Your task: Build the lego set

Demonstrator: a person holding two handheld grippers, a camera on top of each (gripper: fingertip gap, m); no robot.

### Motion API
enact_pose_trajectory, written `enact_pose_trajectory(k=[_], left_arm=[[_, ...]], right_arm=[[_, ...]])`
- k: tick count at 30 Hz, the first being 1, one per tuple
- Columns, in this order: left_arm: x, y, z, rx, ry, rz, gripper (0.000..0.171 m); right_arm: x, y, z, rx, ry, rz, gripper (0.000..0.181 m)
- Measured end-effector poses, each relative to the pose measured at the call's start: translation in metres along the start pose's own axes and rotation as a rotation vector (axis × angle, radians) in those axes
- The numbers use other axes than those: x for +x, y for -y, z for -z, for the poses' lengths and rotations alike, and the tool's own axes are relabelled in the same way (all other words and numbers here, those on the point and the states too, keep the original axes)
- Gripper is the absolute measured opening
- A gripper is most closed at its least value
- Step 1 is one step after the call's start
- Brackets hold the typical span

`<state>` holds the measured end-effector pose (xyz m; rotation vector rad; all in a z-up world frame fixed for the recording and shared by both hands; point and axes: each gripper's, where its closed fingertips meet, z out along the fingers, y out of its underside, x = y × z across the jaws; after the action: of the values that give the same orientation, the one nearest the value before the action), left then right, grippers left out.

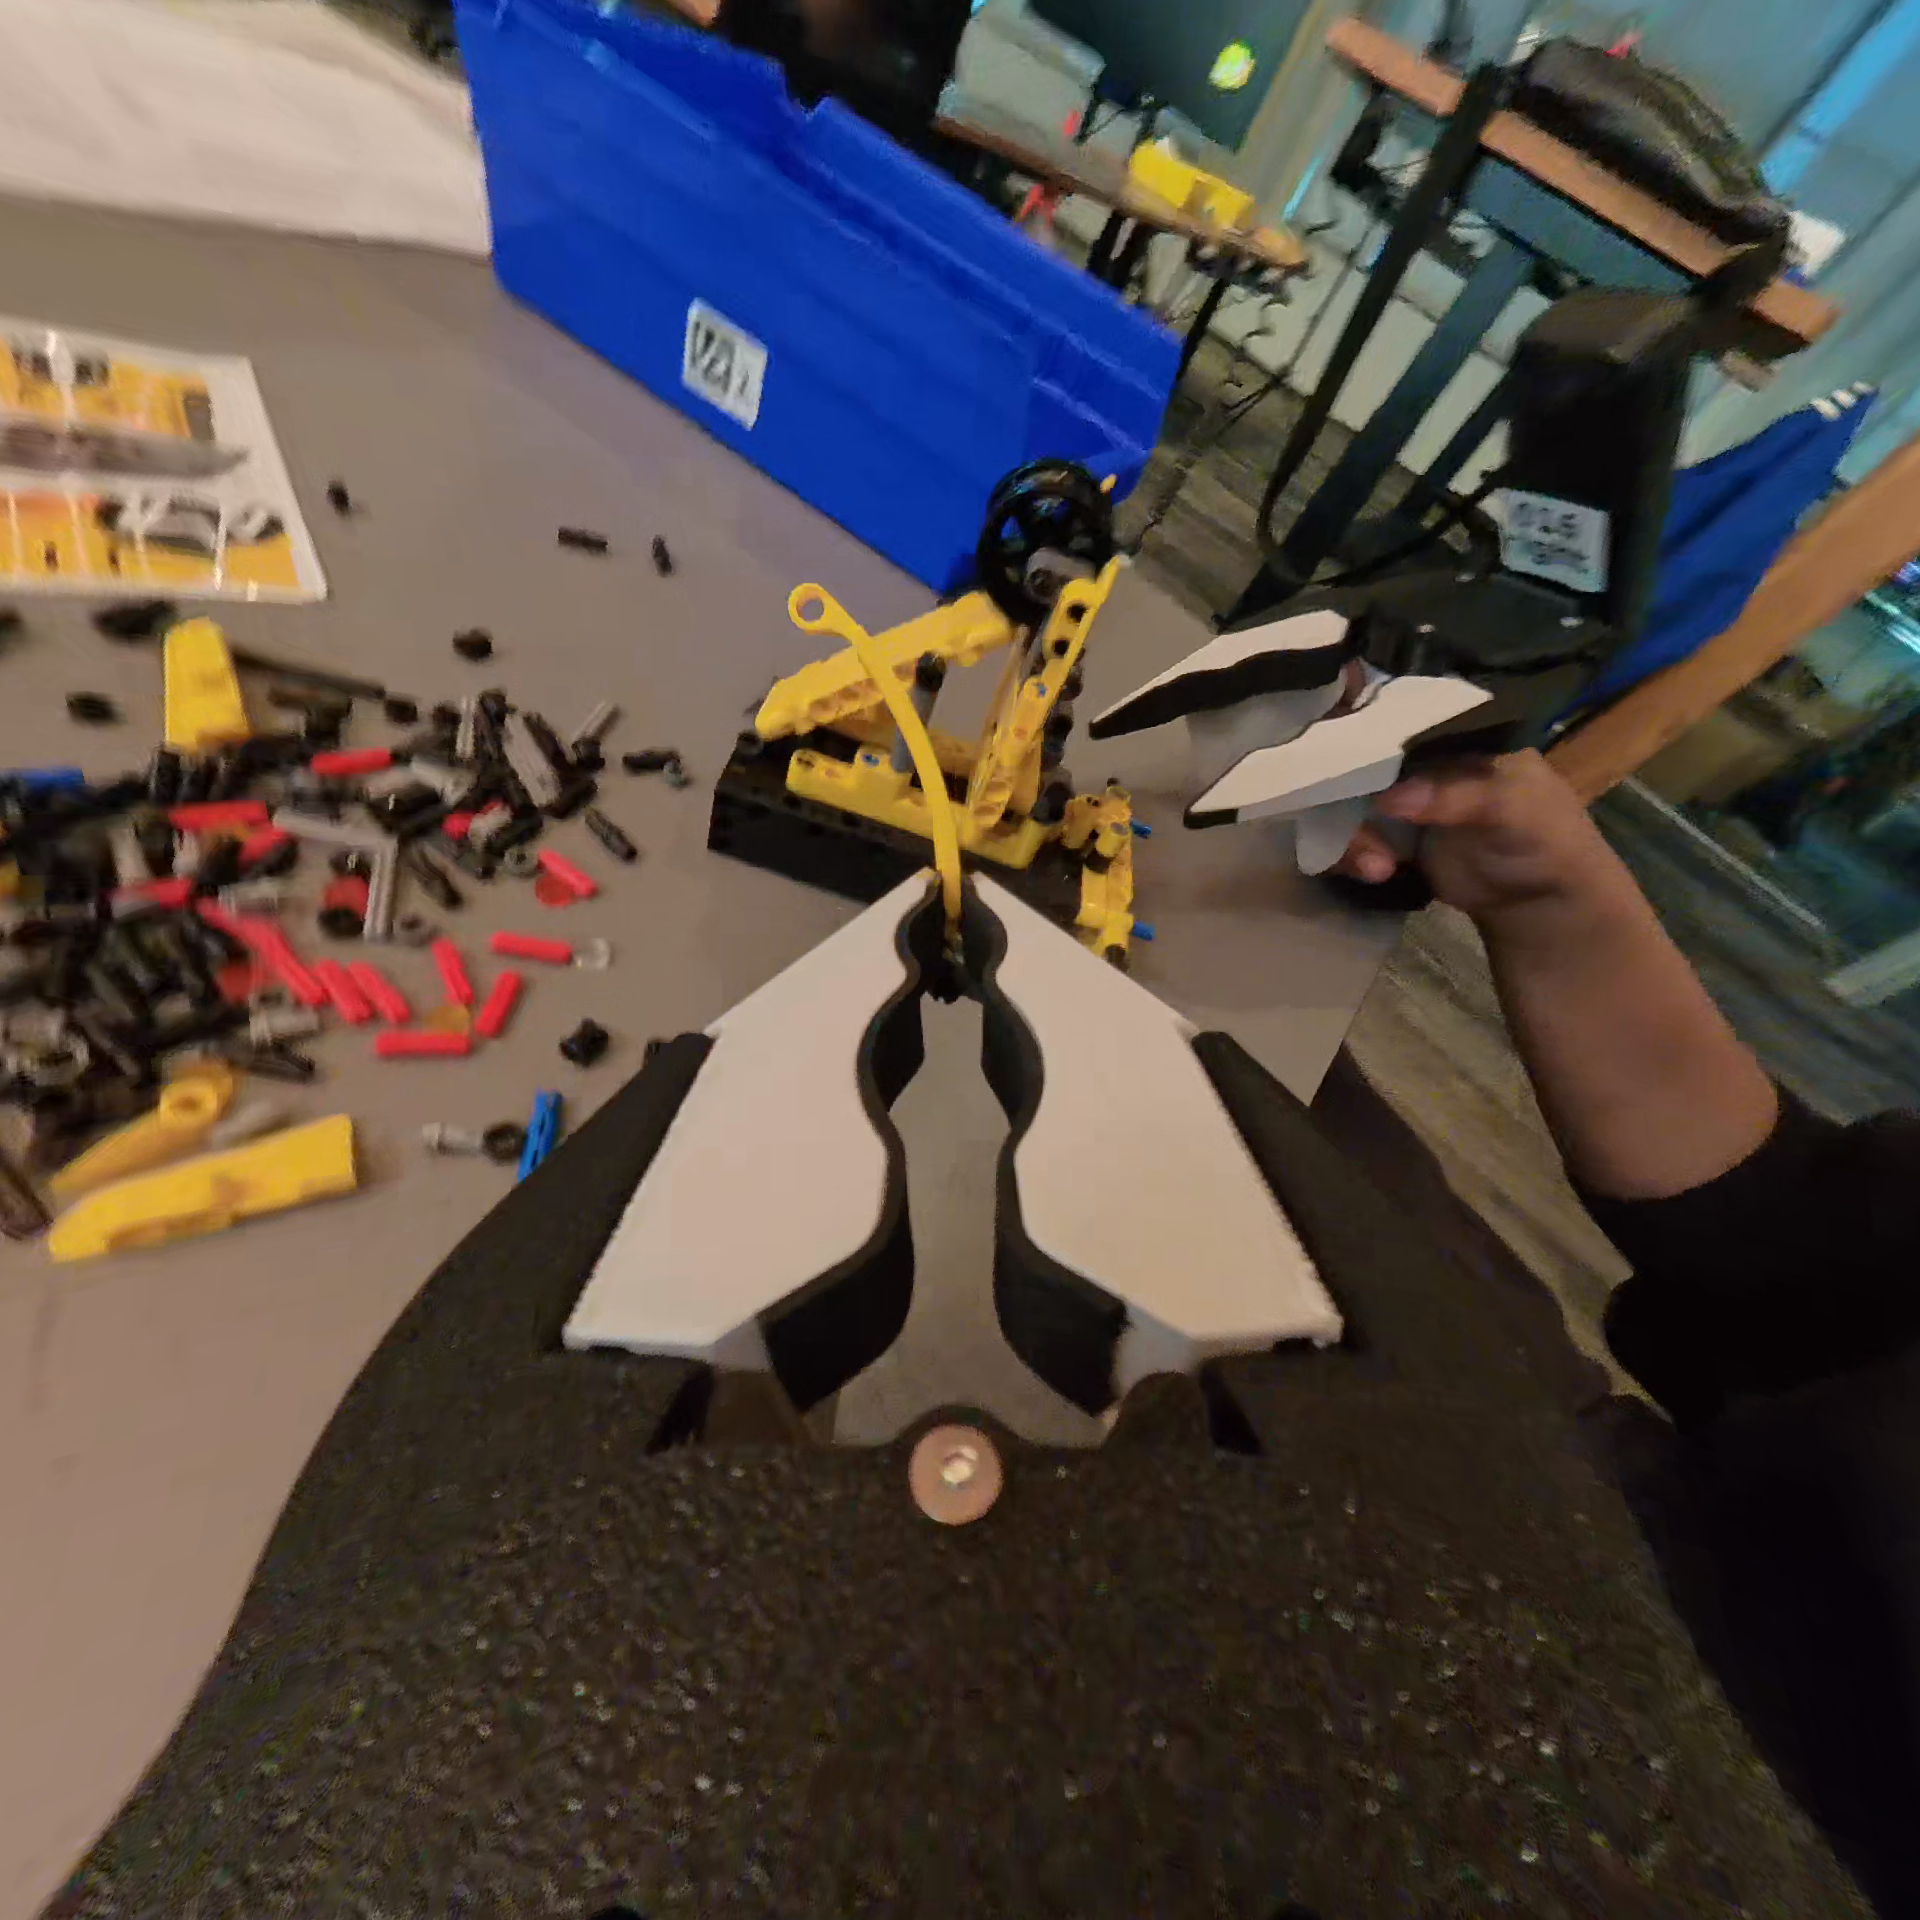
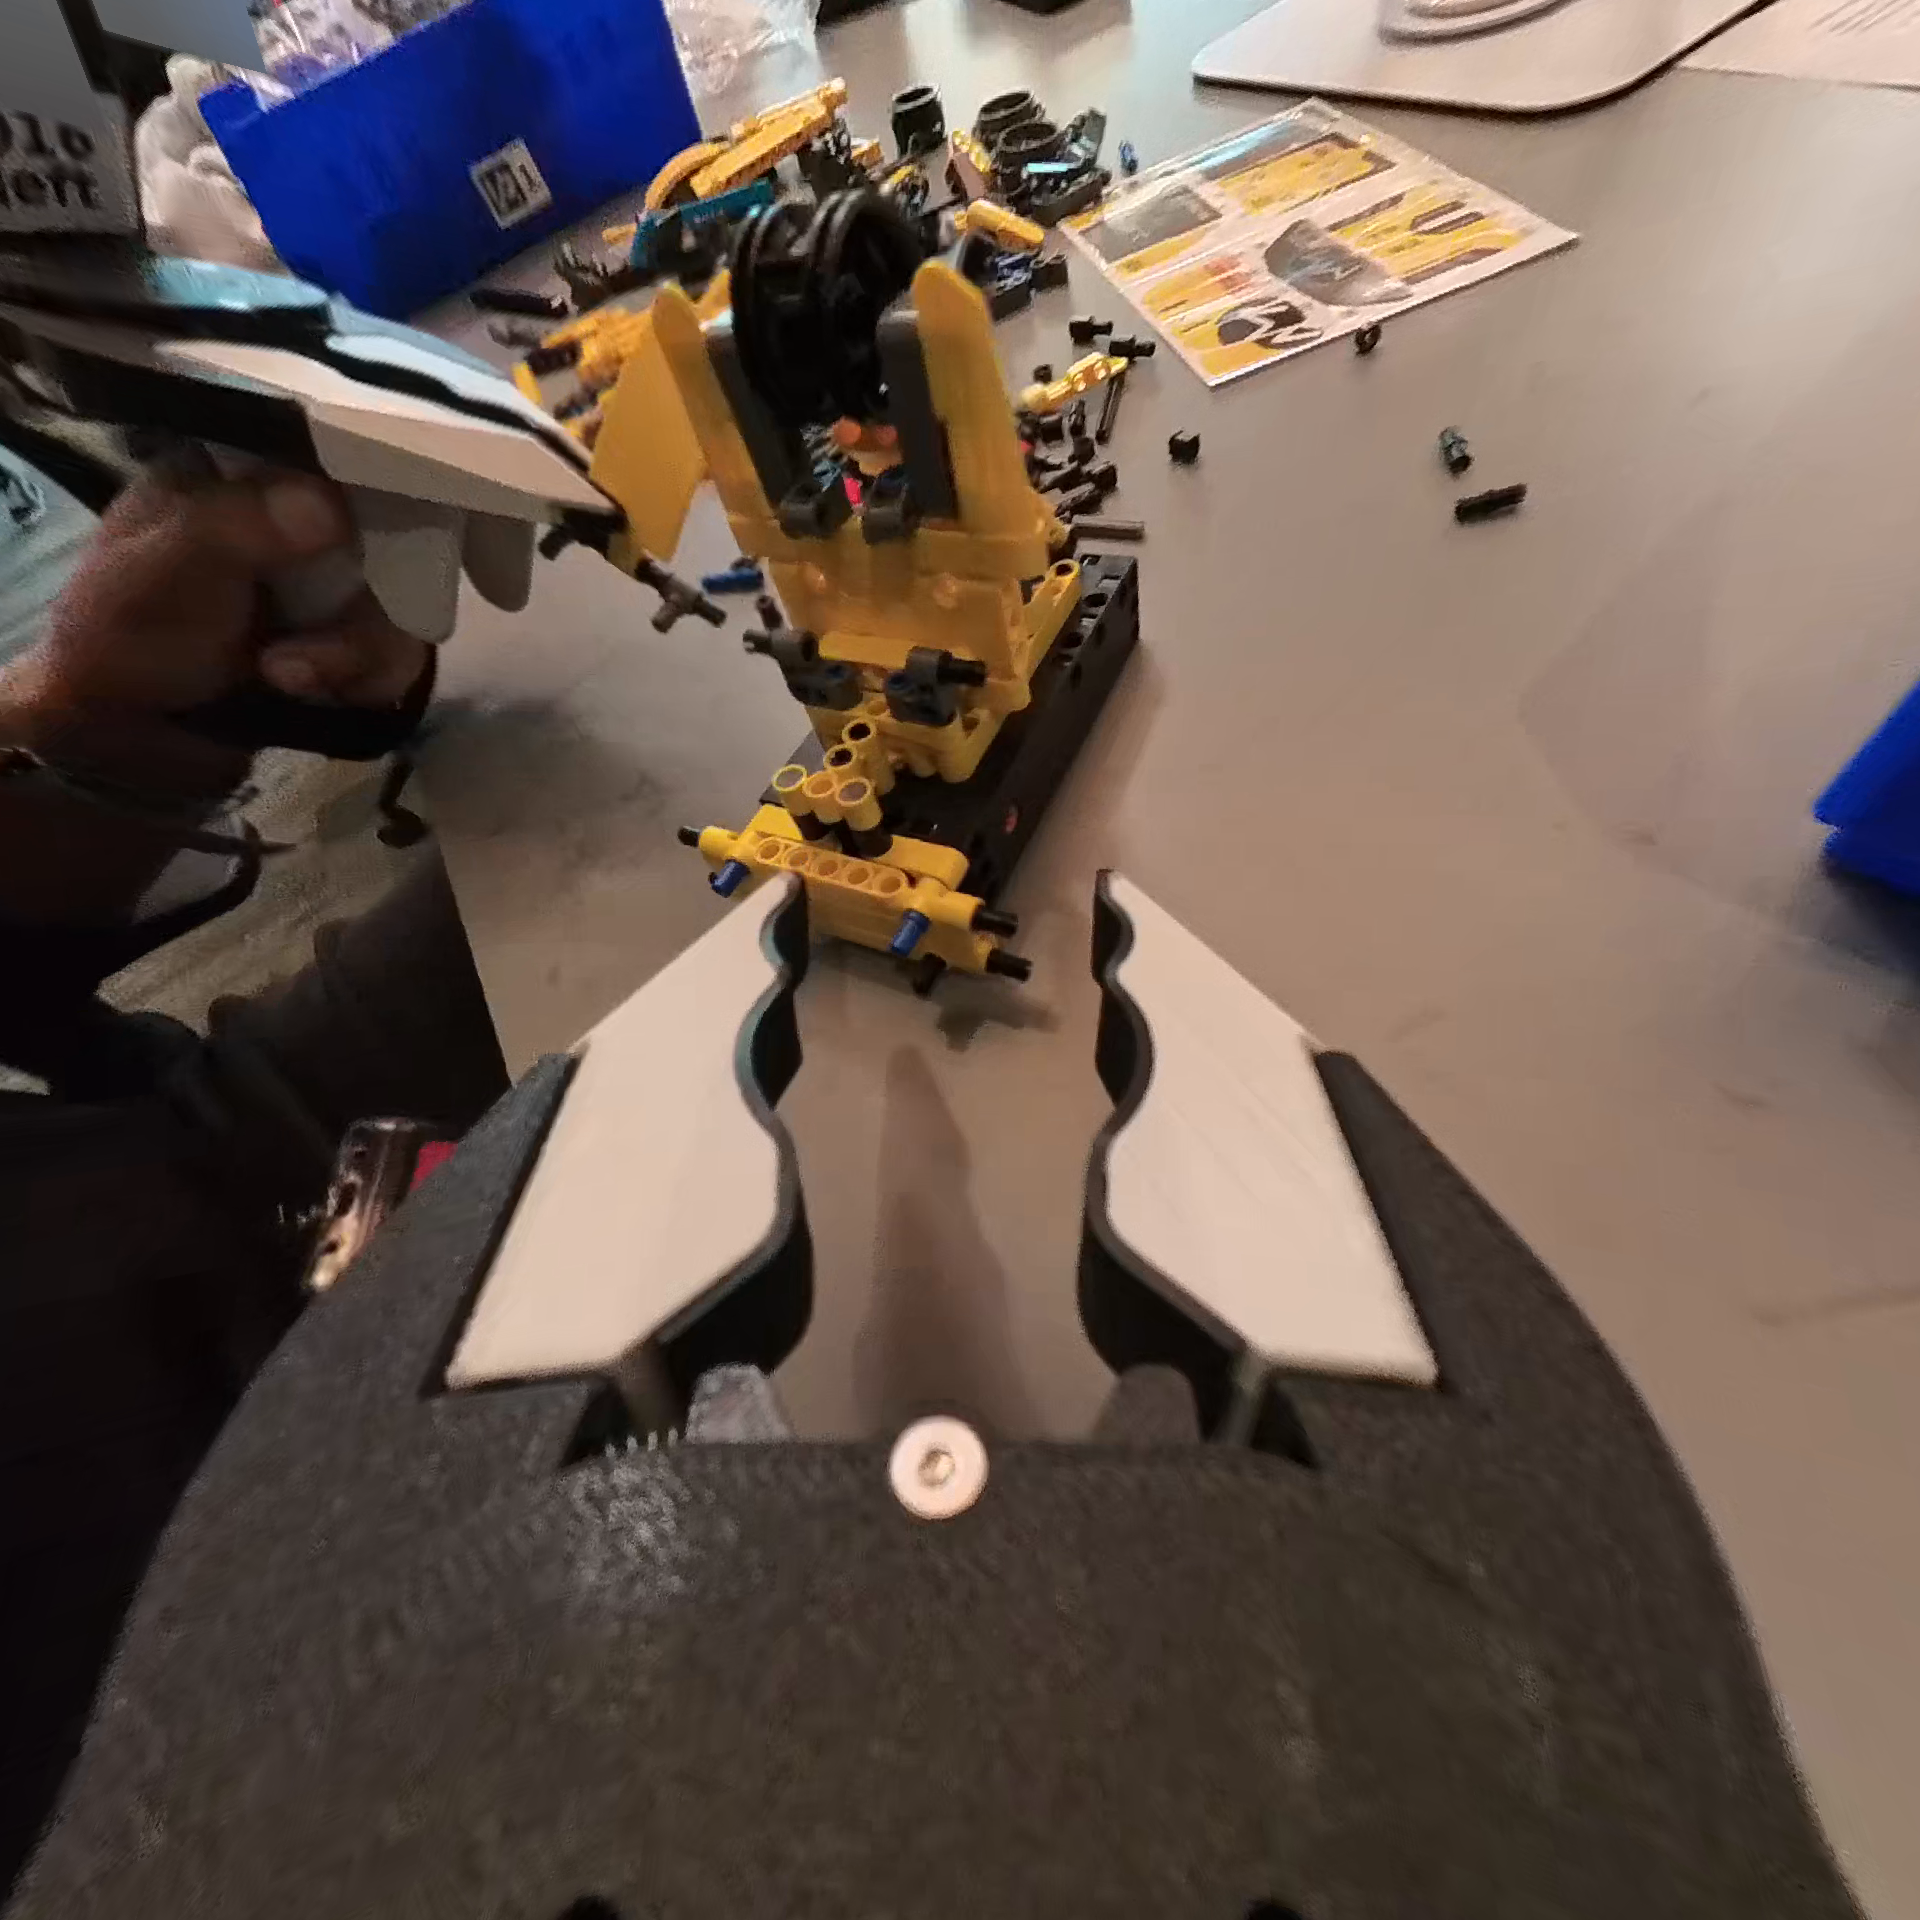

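Left gripper (image 1: 951, 894) is pinched nearly shut on the lower end of a thin yellow flex rod (image 1: 902, 727); the rod curves up and left, its ringed end free in the air above the half-built yellow and black brick model (image 1: 935, 769). Right gripper (image 2: 945, 914) sits wide and empty, low over the grey table (image 2: 1455, 935), left fingertip just beside the model's yellow front beam (image 2: 842, 883), right fingertip clear of it. Model stands on a black base (image 2: 1081, 665) near the table edge, black wheel (image 2: 821, 281) mounted at the top between two yellow panels. Risks, my read: the rod is thin and held only at its tip, so it can swivel or pop out of the pads if it's pushed against a pin hole at an angle; side load on the tall upper section could tip the model or pop joints, since the open gripper isn't bracing it; and the model is close enough to the edge that a shove could send it off. In the right wrist view the left gripper tip sits touching or just beside the left yellow panel, can't tell which. Around: loose pile of red, black and yellow parts (image 1: 260, 831) left of the model, sticker sheet (image 2: 1320, 239) beyond, blue bin (image 1: 790, 270) behind. Small pins scattered beside the base may get knocked about.
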<state>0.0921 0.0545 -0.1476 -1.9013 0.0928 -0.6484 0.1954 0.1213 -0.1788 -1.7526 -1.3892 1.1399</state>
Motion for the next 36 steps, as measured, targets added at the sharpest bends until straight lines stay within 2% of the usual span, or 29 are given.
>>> enact_pose_trajectory(k=[3,6,9,12,19,25,27,30,33,36], left_arm=[[-0.01,-0.009,-0.001,-0.019,0.084,0.076,0.001],[-0.002,-0.019,-0.018,-0.09,0.02,0.17,0.001],[0.004,-0.017,-0.031,-0.119,-0.006,0.186,0.001],[0.002,-0.017,-0.041,-0.14,0.005,0.168,0.001],[-0.001,-0.013,-0.056,-0.158,-0.078,0.221,0.001],[-0.01,0.0,-0.062,-0.139,-0.166,0.297,0.001],[-0.024,0.012,-0.052,-0.075,-0.124,0.237,0.001],[-0.027,0.041,-0.034,0.085,-0.133,0.103,0.001],[-0.003,0.071,-0.021,0.198,-0.271,-0.006,0.001],[0.033,0.084,-0.012,0.233,-0.417,-0.178,0.001]], right_arm=[[-0.001,-0.008,-0.006,-0.064,-0.03,0.044,0.055],[-0.004,-0.02,-0.014,-0.152,-0.045,0.101,0.057],[-0.01,-0.031,-0.017,-0.211,-0.052,0.135,0.059],[-0.017,-0.036,-0.011,-0.217,-0.06,0.142,0.059],[-0.045,-0.046,-0.003,-0.198,0.011,0.182,0.059],[-0.029,-0.037,0.014,-0.119,-0.054,0.157,0.059],[-0.019,-0.029,0.025,-0.062,-0.087,0.131,0.058],[-0.008,-0.01,0.038,0.045,-0.115,0.063,0.058],[-0.009,0.017,0.048,0.16,-0.085,-0.005,0.058],[-0.021,0.056,0.059,0.333,-0.042,-0.063,0.057]])
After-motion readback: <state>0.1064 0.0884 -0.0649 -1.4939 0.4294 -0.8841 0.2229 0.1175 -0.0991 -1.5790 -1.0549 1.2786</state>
